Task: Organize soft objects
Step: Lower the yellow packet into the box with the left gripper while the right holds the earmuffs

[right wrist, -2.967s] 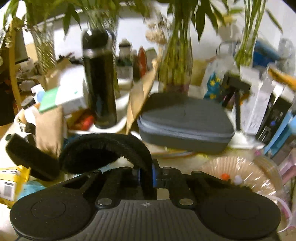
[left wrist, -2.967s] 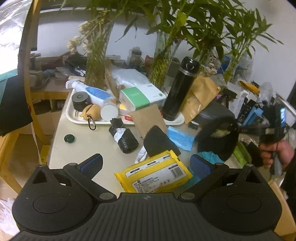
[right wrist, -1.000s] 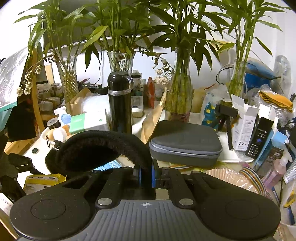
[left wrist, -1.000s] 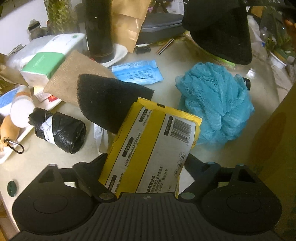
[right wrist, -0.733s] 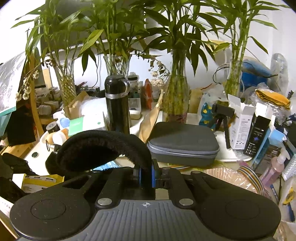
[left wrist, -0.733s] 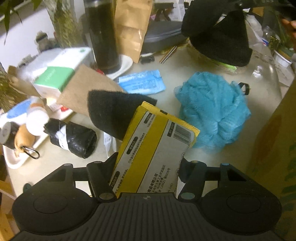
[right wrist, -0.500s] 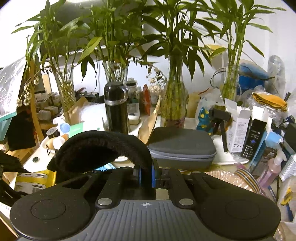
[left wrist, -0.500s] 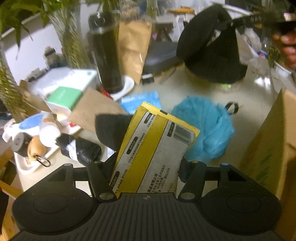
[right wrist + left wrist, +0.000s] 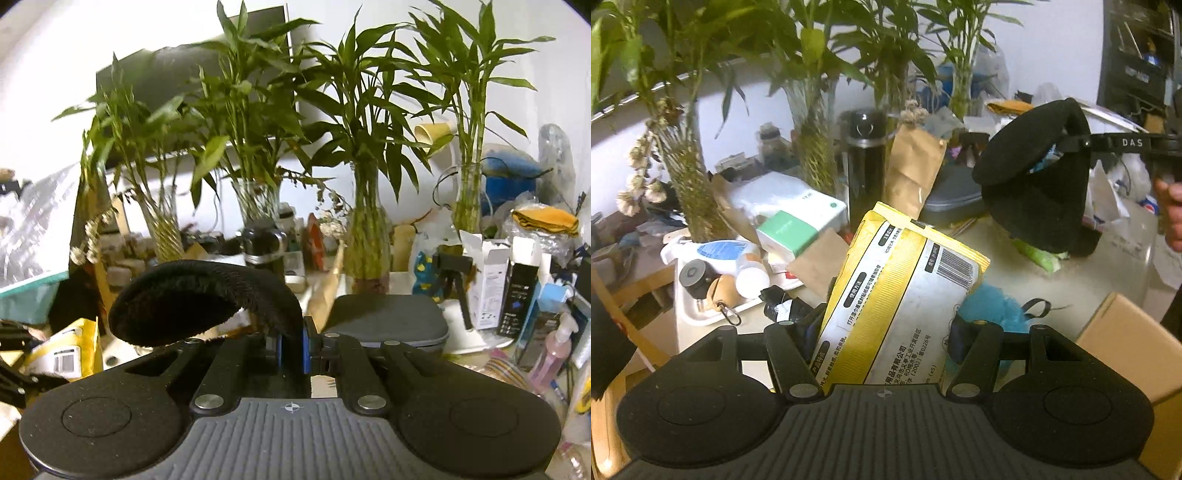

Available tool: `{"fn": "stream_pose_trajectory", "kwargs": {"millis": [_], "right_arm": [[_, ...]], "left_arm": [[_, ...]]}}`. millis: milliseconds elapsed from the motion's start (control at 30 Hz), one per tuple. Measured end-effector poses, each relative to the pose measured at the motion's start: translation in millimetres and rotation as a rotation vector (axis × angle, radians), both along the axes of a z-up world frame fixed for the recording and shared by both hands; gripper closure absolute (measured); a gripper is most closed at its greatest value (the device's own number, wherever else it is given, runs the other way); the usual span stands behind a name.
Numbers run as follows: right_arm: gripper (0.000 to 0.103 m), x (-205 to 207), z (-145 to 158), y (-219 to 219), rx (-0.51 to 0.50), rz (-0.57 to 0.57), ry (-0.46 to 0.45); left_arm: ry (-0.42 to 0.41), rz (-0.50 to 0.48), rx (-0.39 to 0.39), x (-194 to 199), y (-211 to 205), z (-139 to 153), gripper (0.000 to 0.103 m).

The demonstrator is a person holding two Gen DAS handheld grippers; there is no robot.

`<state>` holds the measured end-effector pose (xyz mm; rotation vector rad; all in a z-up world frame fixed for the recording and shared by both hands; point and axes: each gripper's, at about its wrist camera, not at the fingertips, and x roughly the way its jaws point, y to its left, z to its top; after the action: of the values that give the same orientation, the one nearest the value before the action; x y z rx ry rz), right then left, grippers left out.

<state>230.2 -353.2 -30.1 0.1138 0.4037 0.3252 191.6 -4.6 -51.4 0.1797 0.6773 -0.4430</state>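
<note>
We're looking at a yellow wipes pack [image 9: 901,295] in crinkly plastic film with a slight sheen, and a black fuzzy pad [image 9: 207,299] – napped cloth, totally matt. The blue bath pouf [image 9: 990,306] is scrunched nylon mesh. Both gripper bodies are matt ribbed plastic. The flask [image 9: 866,166] looks like satin black metal, the bag [image 9: 912,170] is dull brown paper, the vases [image 9: 369,243] clear glass – and the box [image 9: 1126,343] is plain cardboard.

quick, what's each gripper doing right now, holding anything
Left gripper: jaws just closed on the yellow wipes pack, lifted clear.
Right gripper: jaws shut on the black fuzzy cloth.
</note>
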Motion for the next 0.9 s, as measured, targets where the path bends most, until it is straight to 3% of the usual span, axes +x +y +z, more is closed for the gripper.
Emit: {"fn": "stream_pose_trajectory", "kwargs": {"millis": [300, 433, 733, 900], "right_arm": [[0.091, -40.0, 10.5, 9.4, 0.006, 0.104, -0.087], [0.091, -61.0, 16.0, 12.3, 0.032, 0.160, -0.104], [0.091, -109.6, 26.4, 20.3, -0.030, 0.209, -0.126], [0.091, -134.6, 30.8, 16.2, -0.070, 0.231, -0.142]], "left_arm": [[0.009, 0.108, -0.068, -35.4, -0.9, 26.0, 0.042], [0.024, 0.140, -0.065, -53.5, -2.6, 37.5, 0.042], [0.142, 0.258, -0.110, -84.3, 0.7, 46.1, 0.042], [0.134, 0.181, -0.093, -103.0, -7.5, 43.8, 0.042]]}}
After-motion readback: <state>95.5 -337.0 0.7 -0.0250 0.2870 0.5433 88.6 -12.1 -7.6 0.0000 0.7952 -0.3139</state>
